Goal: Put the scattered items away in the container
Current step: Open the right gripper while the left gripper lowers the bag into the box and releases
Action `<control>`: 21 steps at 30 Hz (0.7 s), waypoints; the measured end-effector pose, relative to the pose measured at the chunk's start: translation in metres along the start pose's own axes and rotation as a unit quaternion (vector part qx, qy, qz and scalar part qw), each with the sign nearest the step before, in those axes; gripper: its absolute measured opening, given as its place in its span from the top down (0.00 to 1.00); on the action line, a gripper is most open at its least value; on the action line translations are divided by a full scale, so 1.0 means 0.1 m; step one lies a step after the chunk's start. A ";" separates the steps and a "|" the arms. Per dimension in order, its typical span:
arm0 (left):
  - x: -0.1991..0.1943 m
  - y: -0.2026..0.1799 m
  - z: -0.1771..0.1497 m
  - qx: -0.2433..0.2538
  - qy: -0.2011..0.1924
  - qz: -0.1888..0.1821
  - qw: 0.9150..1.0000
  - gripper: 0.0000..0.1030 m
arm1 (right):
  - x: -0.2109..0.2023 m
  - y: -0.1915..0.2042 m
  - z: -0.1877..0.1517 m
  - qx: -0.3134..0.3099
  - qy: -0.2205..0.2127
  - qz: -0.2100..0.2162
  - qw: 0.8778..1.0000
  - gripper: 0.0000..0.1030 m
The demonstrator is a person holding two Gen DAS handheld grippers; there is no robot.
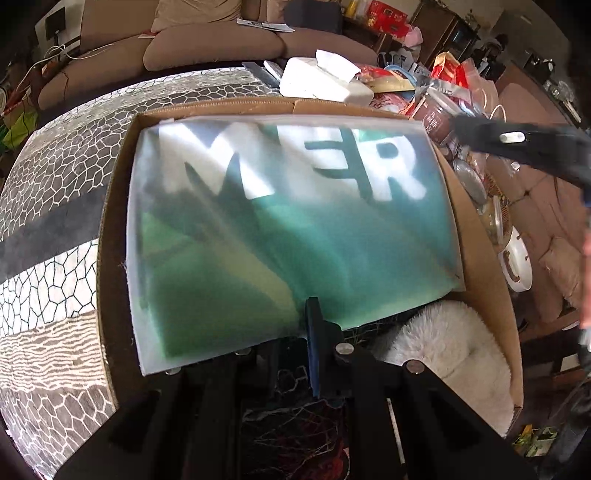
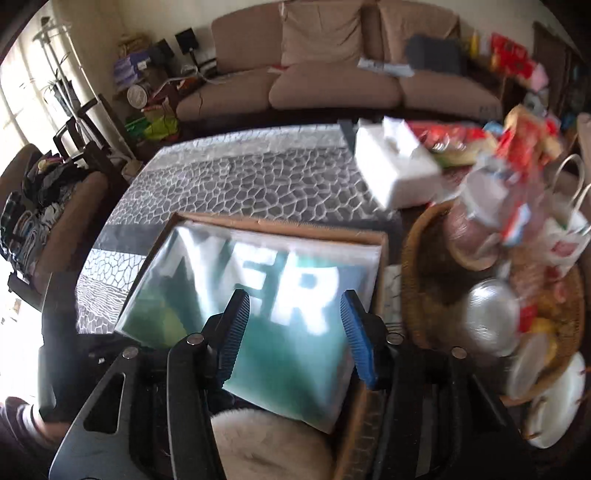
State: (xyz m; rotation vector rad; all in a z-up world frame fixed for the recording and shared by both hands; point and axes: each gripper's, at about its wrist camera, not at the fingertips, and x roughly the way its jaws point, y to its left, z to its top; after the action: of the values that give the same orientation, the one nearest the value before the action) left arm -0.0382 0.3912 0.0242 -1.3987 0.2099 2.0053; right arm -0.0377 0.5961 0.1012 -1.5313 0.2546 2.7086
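A brown sofa with loose seat cushions and a tan pillow is seen along the far wall. Bright daylight is admitted through a window at the left of the right wrist view, where the picture is washed out. A dark chair and a seat piled with clothes are placed near that window. The desk is covered with a grey and white cloth printed in a pebble pattern. Dark wooden shelving is visible at the far right.

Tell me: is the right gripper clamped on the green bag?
No. In the right wrist view the right gripper stands open above the green bag, its pads apart and touching nothing.
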 end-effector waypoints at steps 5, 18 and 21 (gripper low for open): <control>0.01 0.03 -0.05 -0.002 0.030 -0.019 0.999 0.78 | 0.57 -0.03 0.02 0.017 0.028 -0.026 0.999 0.56; -0.42 0.08 0.11 0.005 -0.013 -0.037 0.999 0.68 | 0.28 -0.02 -0.18 0.004 0.000 0.000 1.000 0.56; -0.28 0.08 0.39 0.006 -0.025 -0.016 1.000 0.68 | 0.31 -0.03 -0.12 0.009 -0.005 0.003 1.000 0.56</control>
State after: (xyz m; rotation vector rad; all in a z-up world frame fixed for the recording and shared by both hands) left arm -0.0677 0.3917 0.0633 -1.3349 0.1772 2.0073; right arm -0.0430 0.5952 0.0680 -1.5141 0.2834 2.7098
